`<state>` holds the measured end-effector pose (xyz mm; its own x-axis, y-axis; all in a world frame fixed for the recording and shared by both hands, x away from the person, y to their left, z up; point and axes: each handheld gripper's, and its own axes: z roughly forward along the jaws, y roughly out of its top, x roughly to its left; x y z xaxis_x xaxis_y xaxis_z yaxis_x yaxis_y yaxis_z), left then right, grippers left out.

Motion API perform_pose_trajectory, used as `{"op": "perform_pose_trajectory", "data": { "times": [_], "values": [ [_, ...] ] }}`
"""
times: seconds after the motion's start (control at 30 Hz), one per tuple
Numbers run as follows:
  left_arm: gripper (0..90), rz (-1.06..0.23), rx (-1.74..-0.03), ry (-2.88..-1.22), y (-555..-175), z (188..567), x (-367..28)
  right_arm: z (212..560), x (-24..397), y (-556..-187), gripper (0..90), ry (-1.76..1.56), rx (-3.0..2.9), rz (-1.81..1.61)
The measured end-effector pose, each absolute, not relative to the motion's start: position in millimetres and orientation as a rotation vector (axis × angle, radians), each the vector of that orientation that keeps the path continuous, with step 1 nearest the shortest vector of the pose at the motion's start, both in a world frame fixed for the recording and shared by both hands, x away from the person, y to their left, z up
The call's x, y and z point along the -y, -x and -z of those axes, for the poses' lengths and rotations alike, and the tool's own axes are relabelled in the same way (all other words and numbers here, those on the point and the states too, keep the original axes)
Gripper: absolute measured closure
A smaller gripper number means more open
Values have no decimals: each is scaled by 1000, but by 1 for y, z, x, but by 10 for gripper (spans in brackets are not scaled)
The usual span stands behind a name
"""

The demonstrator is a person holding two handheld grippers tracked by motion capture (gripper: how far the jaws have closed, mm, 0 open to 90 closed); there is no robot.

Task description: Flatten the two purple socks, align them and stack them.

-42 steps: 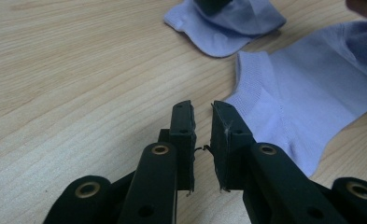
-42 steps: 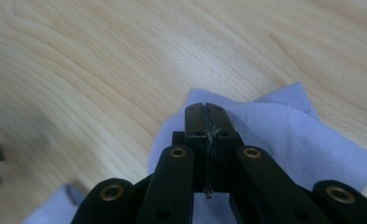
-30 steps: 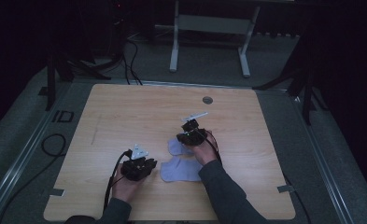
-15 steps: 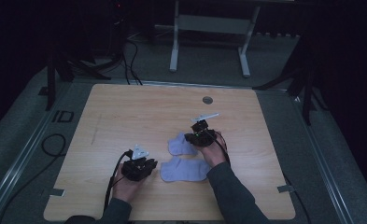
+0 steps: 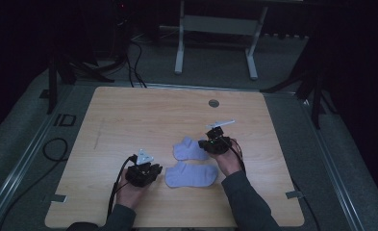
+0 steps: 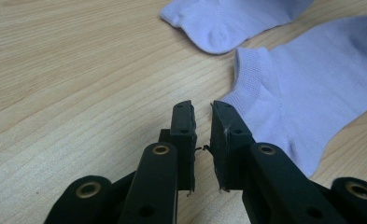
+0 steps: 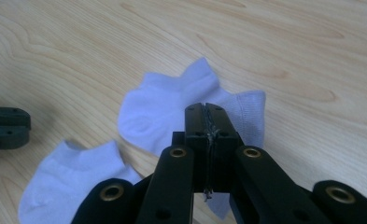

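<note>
Two pale lilac ankle socks lie on the wooden table (image 5: 129,115). The far sock (image 5: 190,148) (image 7: 162,112) sits under my right gripper (image 5: 215,143) (image 7: 204,106), whose jaws are pressed together on a pinch of its fabric near the cuff. Flat and closer to the person lies the near sock (image 5: 191,174) (image 6: 307,88) (image 7: 74,177). My left gripper (image 5: 145,173) (image 6: 202,105) rests low at this sock's cuff end, jaws a narrow gap apart with nothing between them; the cuff lies just beside one jaw. The far sock (image 6: 218,23) shows beyond.
A round cable hole (image 5: 214,103) sits in the table's far middle. A white table frame (image 5: 215,24) stands on the floor behind, and cables (image 5: 56,149) trail on the floor at the left. Bare wood spreads left and far of the socks.
My right gripper has moved to the right, and the far sock's cuff end has stretched that way with it. The left gripper and the near sock have stayed put.
</note>
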<state>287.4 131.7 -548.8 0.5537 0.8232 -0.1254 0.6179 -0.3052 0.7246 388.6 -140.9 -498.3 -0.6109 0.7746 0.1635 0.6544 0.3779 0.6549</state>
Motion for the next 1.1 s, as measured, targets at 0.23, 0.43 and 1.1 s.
{"op": "perform_pose_trajectory", "data": {
  "times": [0.23,0.43,1.1],
  "values": [
    [793,-346,-1157,-2034,-287,549,-132,504,154,-386,888,-1314,-2465,-1030],
    [793,-345,-1160,-2030,-287,549,-132,507,163,-383,888,-1310,-2472,-987],
    [789,-344,-1164,-2026,-287,549,-133,518,187,-382,692,-1265,-2465,-746]
  ]
}}
